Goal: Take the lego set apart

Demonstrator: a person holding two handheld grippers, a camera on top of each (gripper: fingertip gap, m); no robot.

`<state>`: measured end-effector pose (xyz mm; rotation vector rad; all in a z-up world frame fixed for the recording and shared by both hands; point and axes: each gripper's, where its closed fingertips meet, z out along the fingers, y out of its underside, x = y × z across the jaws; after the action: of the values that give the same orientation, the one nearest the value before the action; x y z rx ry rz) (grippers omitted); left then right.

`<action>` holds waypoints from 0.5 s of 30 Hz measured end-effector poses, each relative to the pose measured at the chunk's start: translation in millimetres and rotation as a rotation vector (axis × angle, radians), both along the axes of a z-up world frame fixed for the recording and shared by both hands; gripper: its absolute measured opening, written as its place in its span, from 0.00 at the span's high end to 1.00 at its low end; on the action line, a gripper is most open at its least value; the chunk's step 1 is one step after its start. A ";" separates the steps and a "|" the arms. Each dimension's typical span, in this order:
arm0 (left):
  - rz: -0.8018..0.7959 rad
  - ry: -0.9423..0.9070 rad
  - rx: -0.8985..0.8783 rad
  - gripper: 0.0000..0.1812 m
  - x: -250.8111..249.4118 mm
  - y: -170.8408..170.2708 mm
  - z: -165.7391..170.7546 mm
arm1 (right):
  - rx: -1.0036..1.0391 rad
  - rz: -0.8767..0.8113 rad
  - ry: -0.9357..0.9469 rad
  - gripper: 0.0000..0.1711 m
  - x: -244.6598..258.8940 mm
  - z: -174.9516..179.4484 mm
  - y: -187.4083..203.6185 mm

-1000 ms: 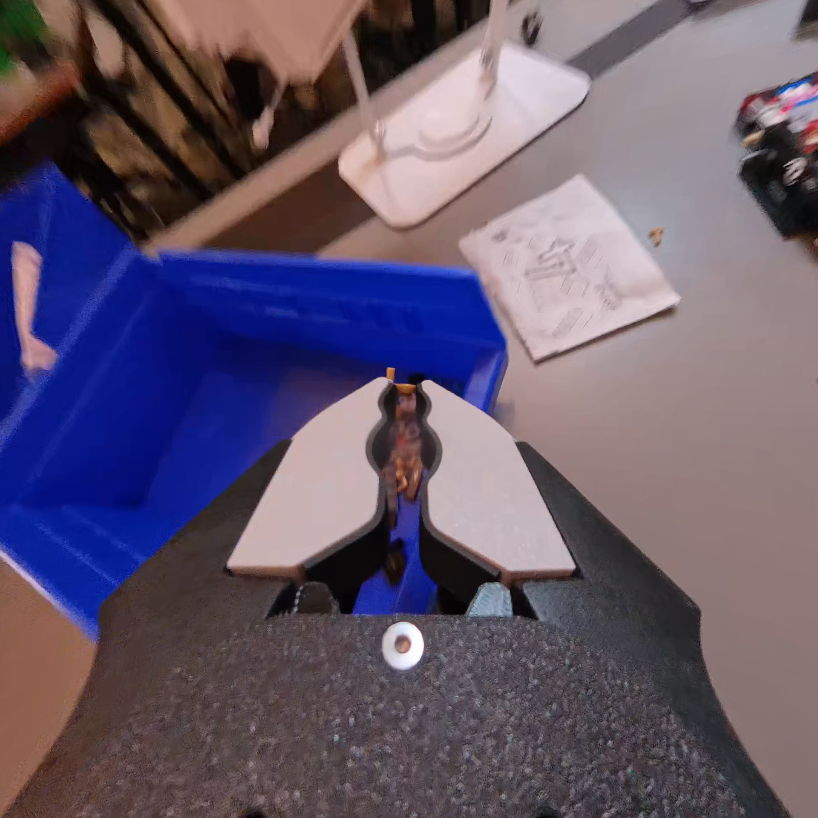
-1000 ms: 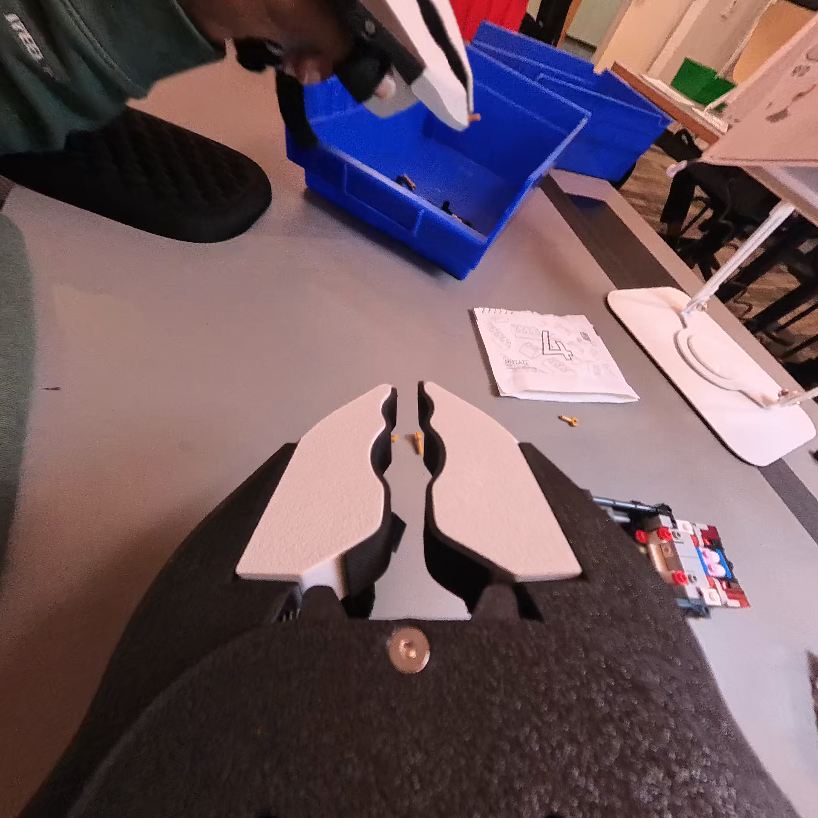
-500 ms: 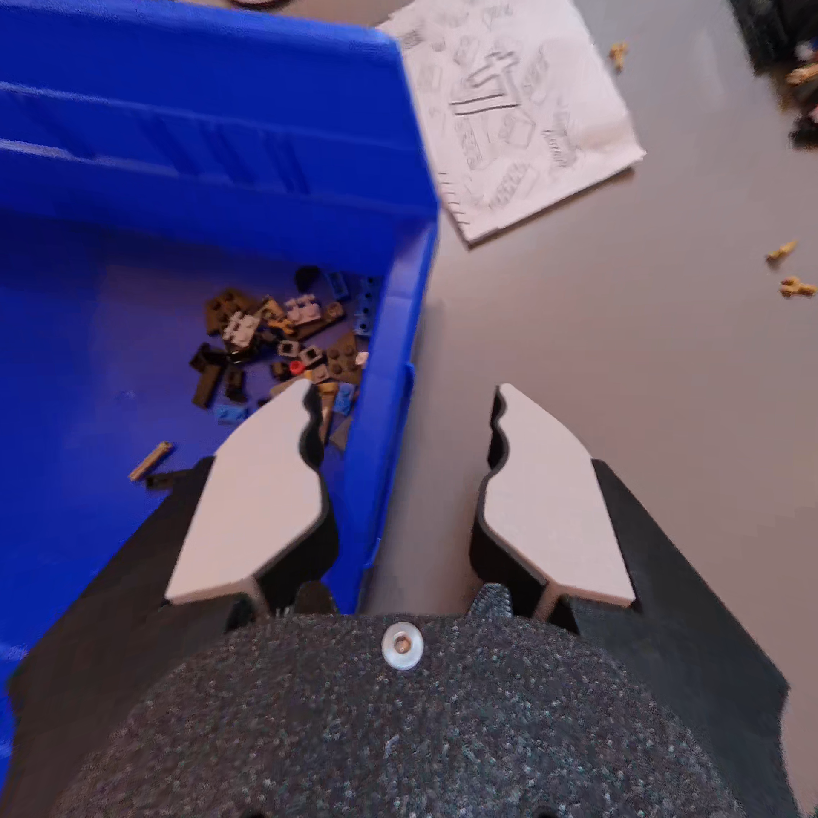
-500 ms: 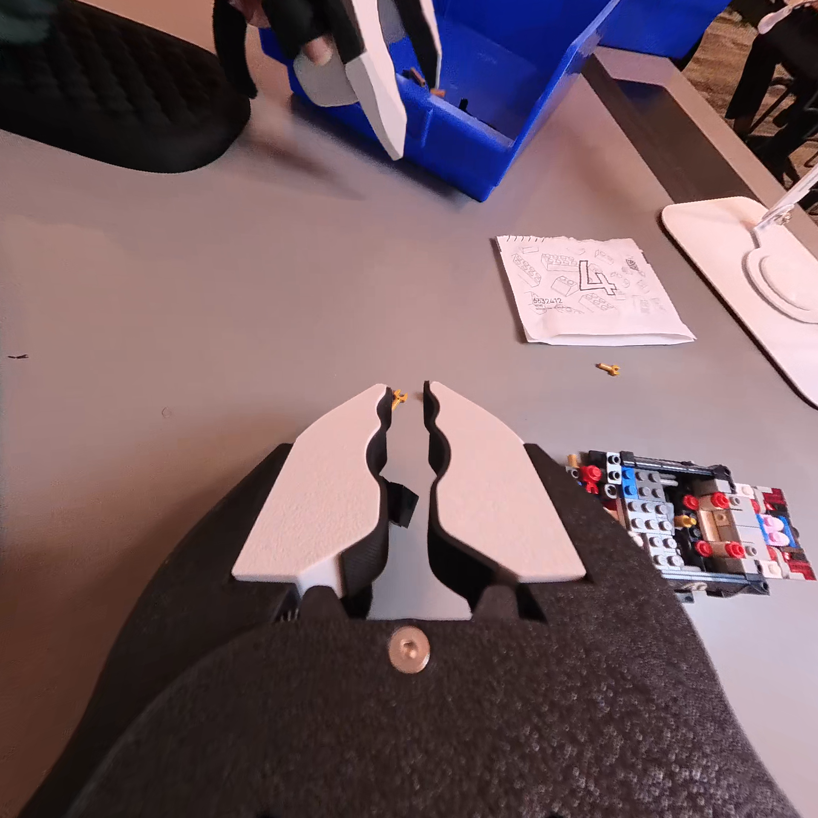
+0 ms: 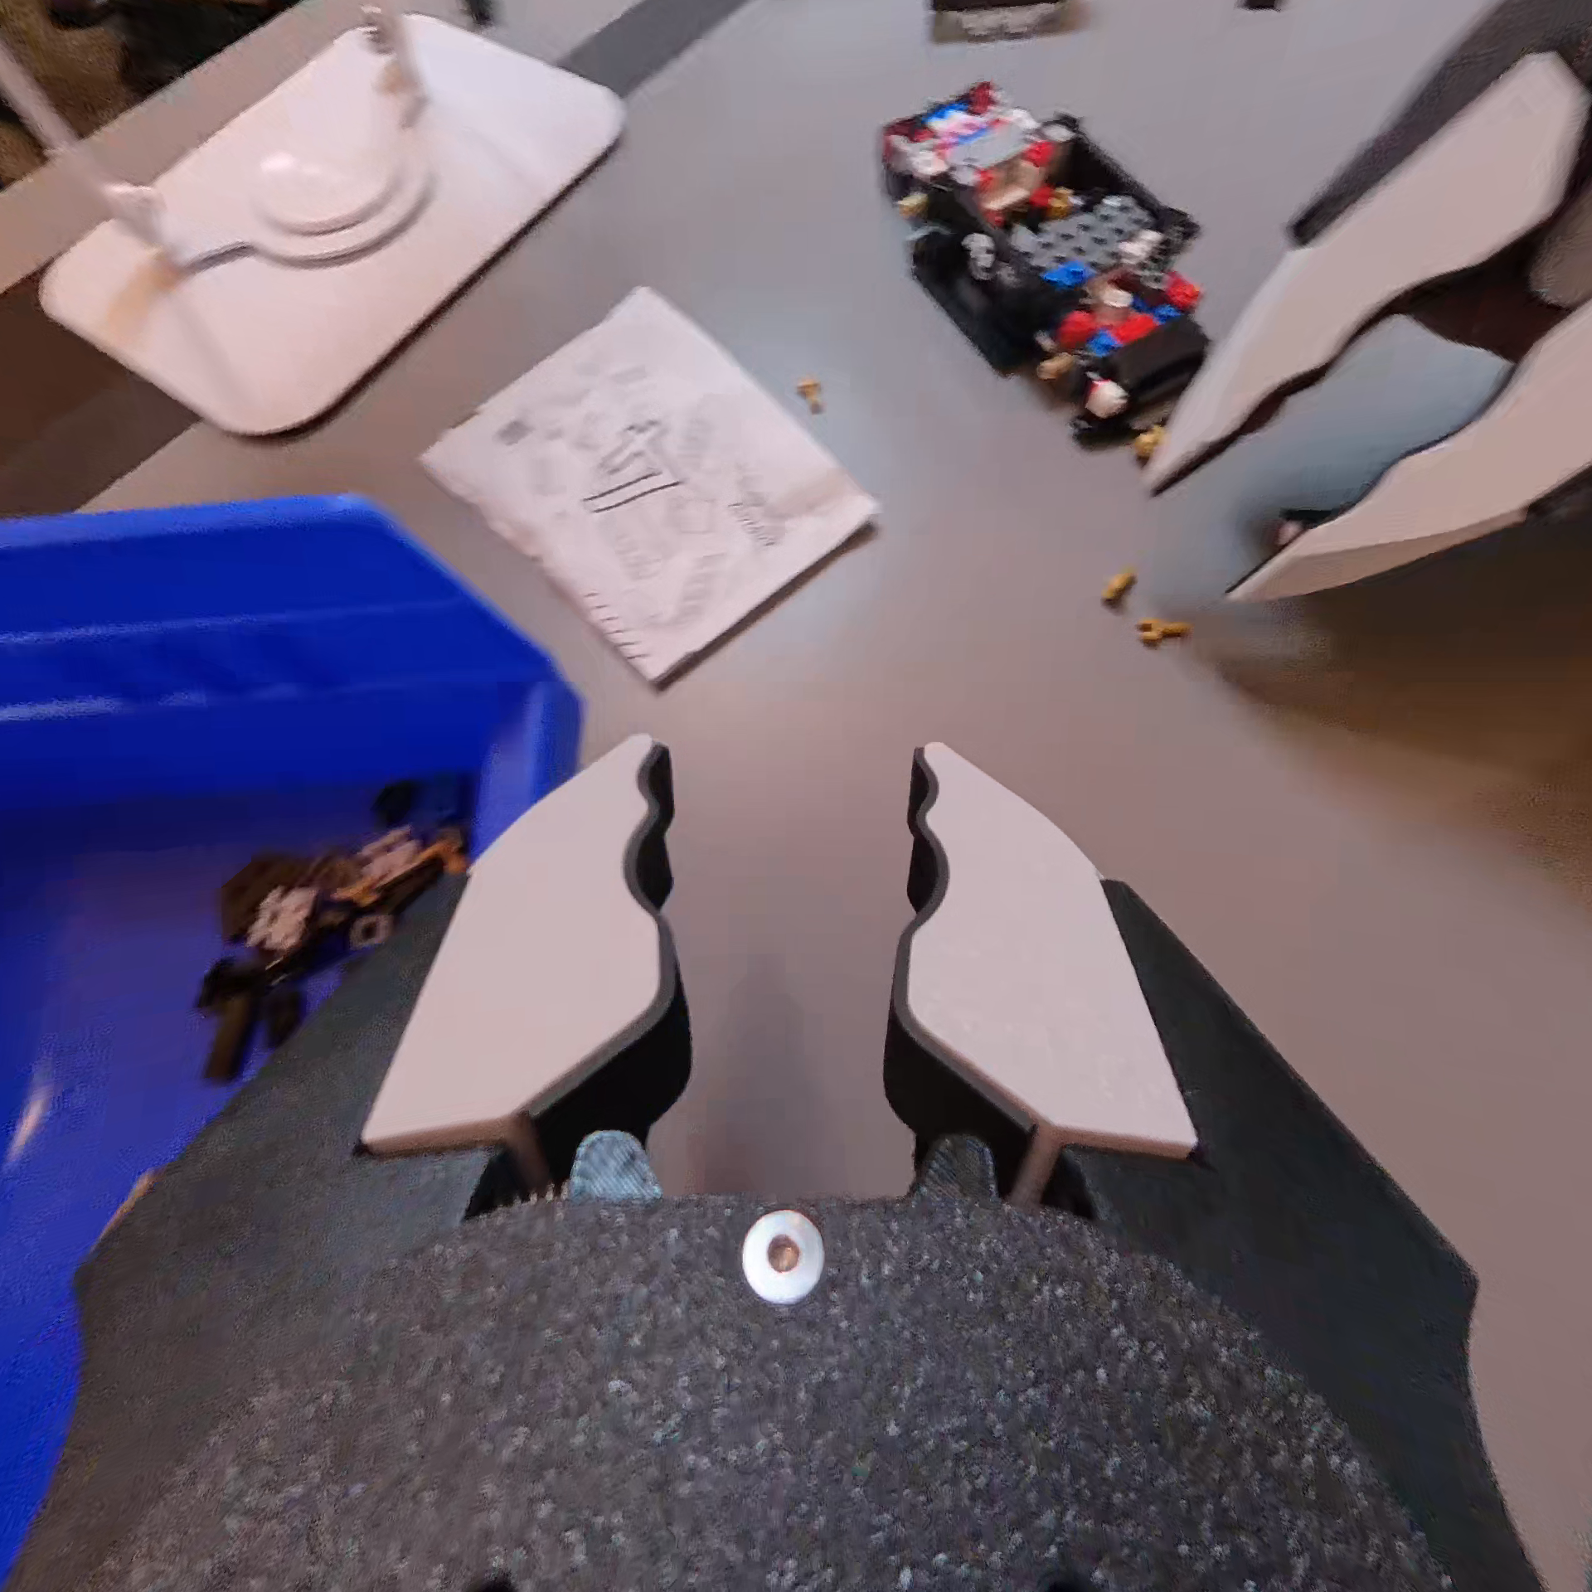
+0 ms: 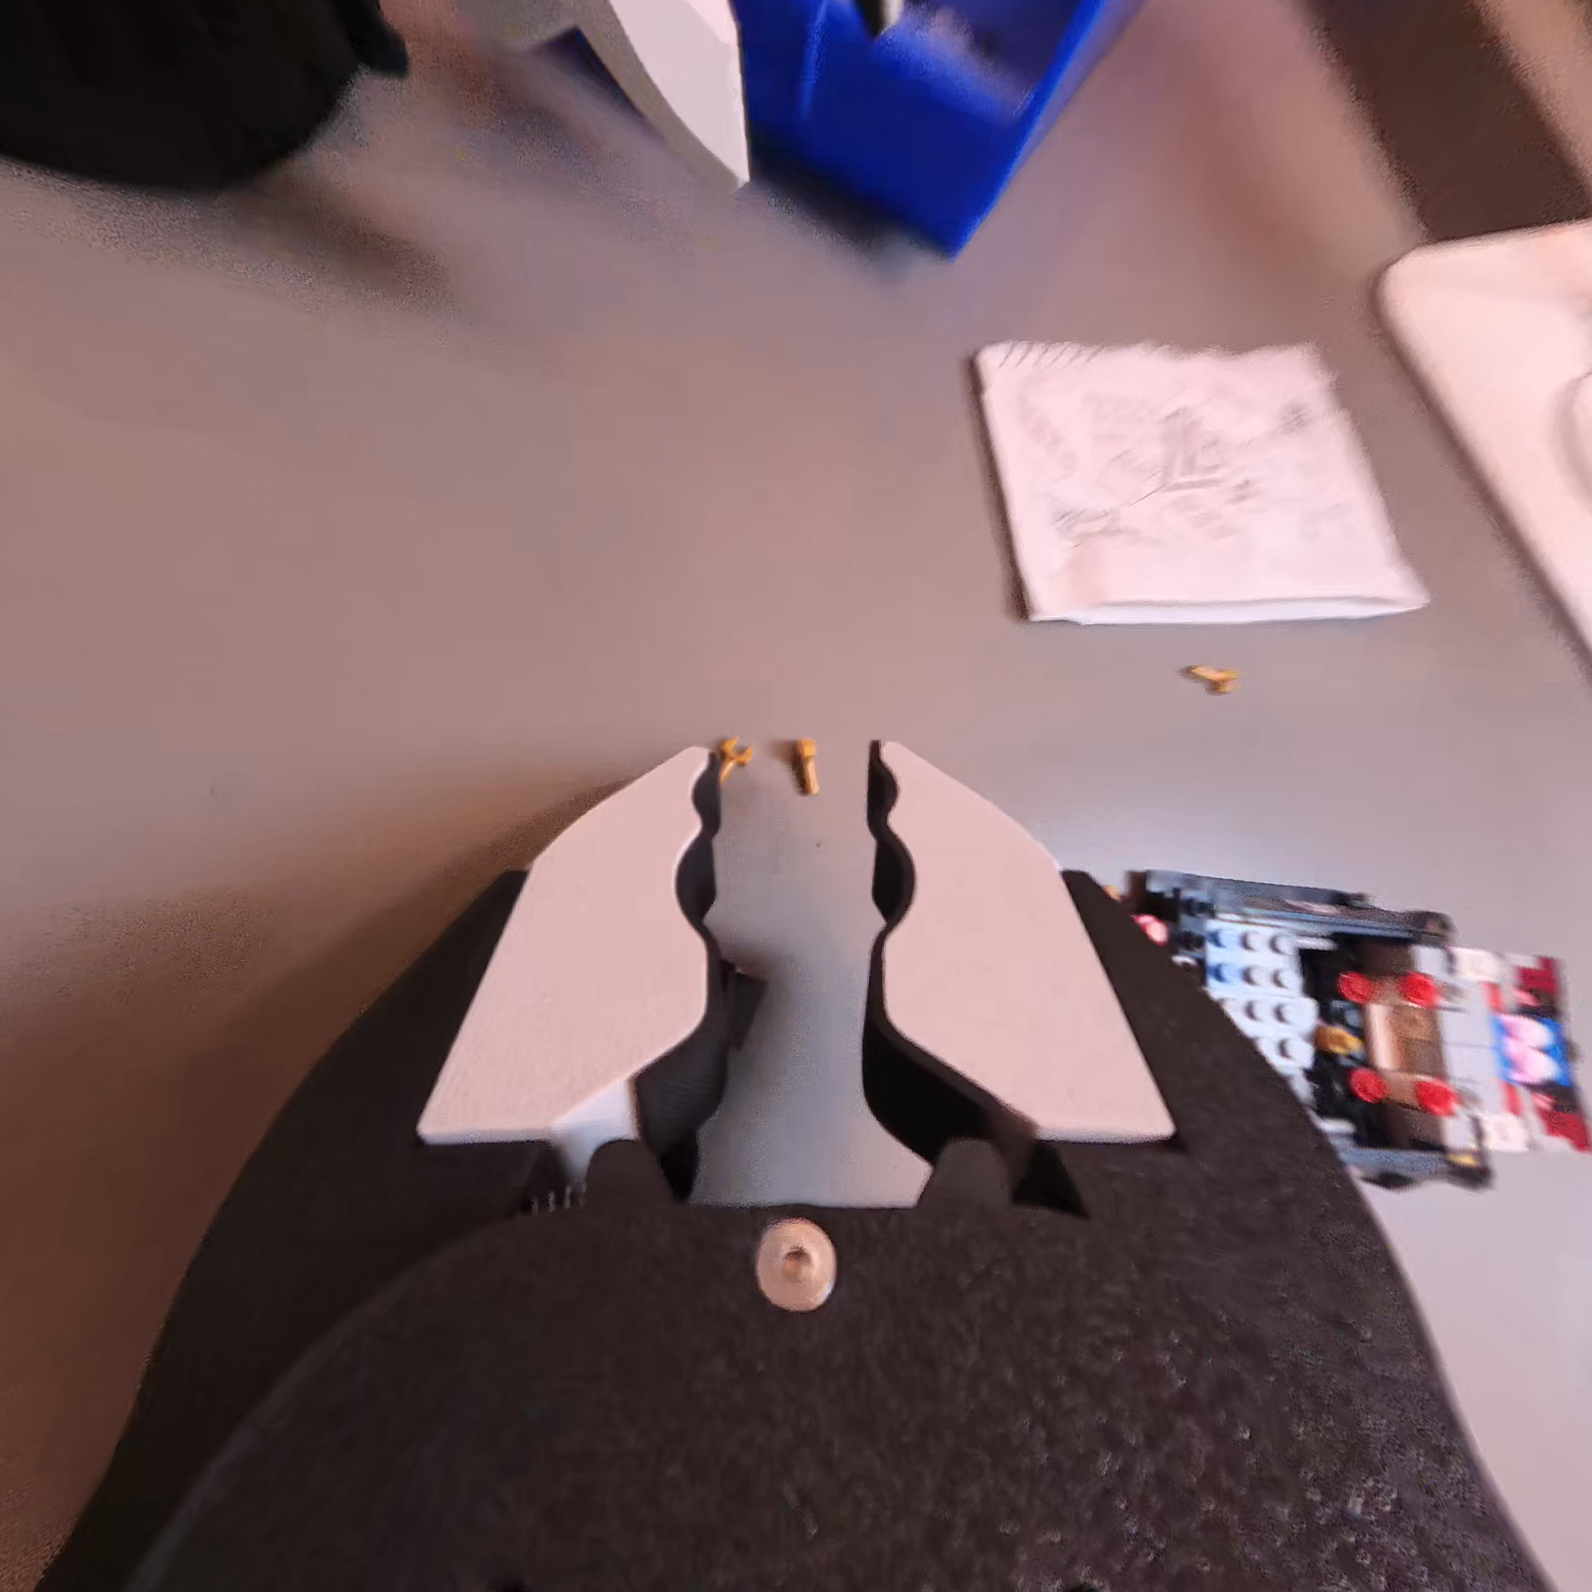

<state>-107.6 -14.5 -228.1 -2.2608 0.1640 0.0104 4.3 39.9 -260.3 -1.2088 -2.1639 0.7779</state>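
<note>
Left gripper (image 5: 788,758): its jaws stood wide apart with nothing between them, only bare grey table (image 5: 991,861) showing in the gap; it hung just to the right of the blue bin.
Right gripper (image 6: 797,749): partly open, the jaws parted by a moderate gap and holding nothing; in the left wrist view it showed at the far right, low over the table (image 5: 1197,534).
Lego set (image 6: 1344,1025): it sat on the table just to the right of the right gripper, a partly built block of black, grey, blue and red pieces (blurred, so finer detail could not be told); from the left wrist view it lay far and to the right (image 5: 1047,258).
Small gold pieces: two (image 6: 805,765) lay on the table just past the right gripper's fingertips, one of them close by the left tip; a third (image 6: 1213,678) lay farther right, near the paper's near edge.
Blue bin (image 5: 258,620): at the left in the left wrist view, with a small heap of loose dark pieces (image 5: 336,913) on its floor near the right wall.
Printed paper bag (image 5: 646,482): flat on the table between the bin and the lego set, touching neither.
White stand base (image 5: 327,207): at the far left, beyond the paper, with thin white posts rising from it.
Picture quality: both views were smeared by motion.
</note>
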 end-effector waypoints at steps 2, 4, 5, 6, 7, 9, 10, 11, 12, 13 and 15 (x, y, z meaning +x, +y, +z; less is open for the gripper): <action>-0.050 0.027 -0.020 0.72 13.7 4.9 -10.4 | -0.021 0.021 -0.099 0.79 -1.7 -9.4 -4.1; -0.077 0.065 -0.033 0.73 20.9 7.1 -20.2 | -0.049 0.006 -0.200 0.79 -2.0 -16.8 -5.5; -0.089 0.072 -0.040 0.74 24.4 7.1 -24.7 | -0.039 -0.017 -0.240 0.78 -2.7 -21.0 -2.4; -0.101 0.069 -0.044 0.74 28.2 6.6 -28.4 | -0.032 -0.029 -0.265 0.78 -3.3 -24.2 -0.9; -0.114 0.057 -0.049 0.74 32.6 5.9 -31.0 | -0.051 -0.021 -0.284 0.80 -2.8 -25.7 -4.1; -0.139 0.023 -0.047 0.74 40.8 4.8 -32.6 | -0.067 -0.017 -0.288 0.83 -4.2 -26.2 -8.0; -0.153 -0.002 -0.042 0.74 45.2 4.6 -31.9 | -0.060 -0.011 -0.285 0.86 -4.9 -26.2 -8.8; -0.171 -0.036 -0.038 0.74 50.6 4.3 -30.9 | -0.062 -0.006 -0.286 0.90 -5.1 -26.3 -10.6; -0.191 -0.075 -0.031 0.75 56.5 4.2 -29.6 | -0.060 0.001 -0.280 0.95 -5.6 -26.5 -12.1; -0.214 -0.119 -0.024 0.76 63.2 3.7 -28.2 | -0.052 0.009 -0.269 0.96 -6.1 -26.4 -13.2; -0.257 -0.205 -0.019 0.77 76.1 1.9 -26.7 | -0.020 0.036 -0.239 0.96 -6.1 -25.8 -14.7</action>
<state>-31.4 -12.6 -254.8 -2.2273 0.3447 -0.3583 -1.8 25.2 -286.2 -1.3354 -2.3800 0.7009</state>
